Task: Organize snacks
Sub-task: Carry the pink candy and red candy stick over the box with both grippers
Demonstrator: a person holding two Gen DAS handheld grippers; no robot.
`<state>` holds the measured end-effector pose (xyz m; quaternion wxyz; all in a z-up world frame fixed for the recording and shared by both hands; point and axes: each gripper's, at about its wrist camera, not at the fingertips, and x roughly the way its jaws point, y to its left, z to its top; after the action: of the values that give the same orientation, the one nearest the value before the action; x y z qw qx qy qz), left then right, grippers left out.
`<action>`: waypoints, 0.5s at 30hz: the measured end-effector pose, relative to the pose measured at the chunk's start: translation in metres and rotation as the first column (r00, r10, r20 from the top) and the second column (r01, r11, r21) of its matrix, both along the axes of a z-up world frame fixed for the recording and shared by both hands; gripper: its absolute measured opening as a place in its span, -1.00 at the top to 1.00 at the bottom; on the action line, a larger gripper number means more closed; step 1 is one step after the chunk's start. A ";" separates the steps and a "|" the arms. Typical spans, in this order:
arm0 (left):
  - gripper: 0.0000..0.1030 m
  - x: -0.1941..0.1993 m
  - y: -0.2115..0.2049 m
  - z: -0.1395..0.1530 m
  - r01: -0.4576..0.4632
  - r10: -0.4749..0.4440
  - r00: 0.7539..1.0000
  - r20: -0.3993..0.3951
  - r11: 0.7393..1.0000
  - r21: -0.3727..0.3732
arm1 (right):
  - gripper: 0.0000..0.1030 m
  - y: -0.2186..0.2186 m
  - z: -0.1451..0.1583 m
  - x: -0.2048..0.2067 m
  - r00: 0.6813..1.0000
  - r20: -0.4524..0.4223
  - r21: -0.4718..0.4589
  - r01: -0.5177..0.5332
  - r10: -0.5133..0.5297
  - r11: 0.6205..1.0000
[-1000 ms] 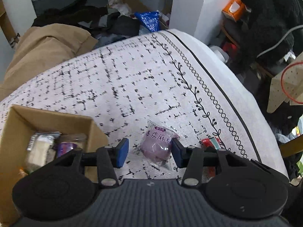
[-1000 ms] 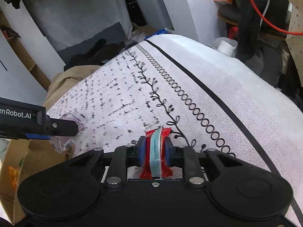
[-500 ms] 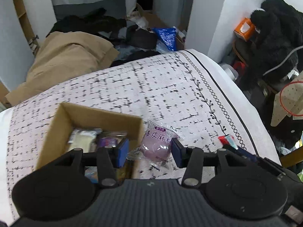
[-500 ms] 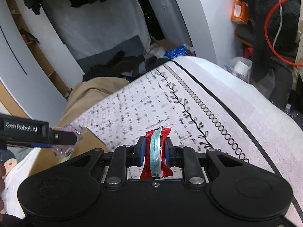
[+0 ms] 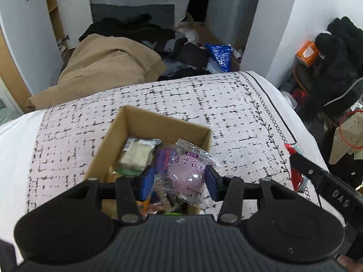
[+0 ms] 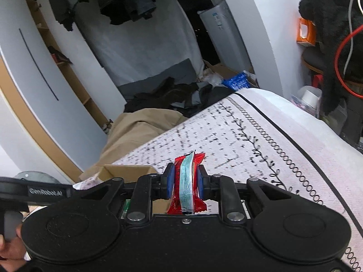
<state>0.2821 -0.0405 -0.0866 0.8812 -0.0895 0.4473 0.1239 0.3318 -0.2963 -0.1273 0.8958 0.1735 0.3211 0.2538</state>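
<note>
Left gripper (image 5: 179,182) jaws part-open, blue pads touching a packet between them; right gripper (image 6: 185,182) clamped tight on its packet; person's hand (image 6: 9,252) grips left tool's handle

A bed (image 5: 226,104) carries everything, under a pale pinkish cover (image 6: 226,136) with broken black dashes, a black leaf vine, a chain of rings and a solid black line along its right side. A plain white stretch shows beyond that line. An open cardboard box (image 5: 145,117) sits directly on the cover, toward the left, holding wrapped snacks (image 5: 136,154).
</note>
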 end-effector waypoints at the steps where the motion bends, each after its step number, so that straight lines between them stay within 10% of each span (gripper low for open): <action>1: 0.07 -0.003 0.002 0.000 -0.004 0.004 1.000 0.000 1.000 -0.001 | 0.61 0.001 0.002 -0.001 1.000 0.005 0.005 -0.005 0.005 1.000; 15: 0.07 -0.028 0.040 -0.003 -0.069 0.069 0.998 -0.012 0.998 -0.011 | 0.61 0.038 0.011 -0.017 0.992 0.035 0.046 -0.121 0.120 0.992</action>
<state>0.2541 -0.0006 -0.0896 0.8732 -0.1091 0.4500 0.1523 0.3152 -0.2578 -0.1159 0.8793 0.1714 0.3105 0.3179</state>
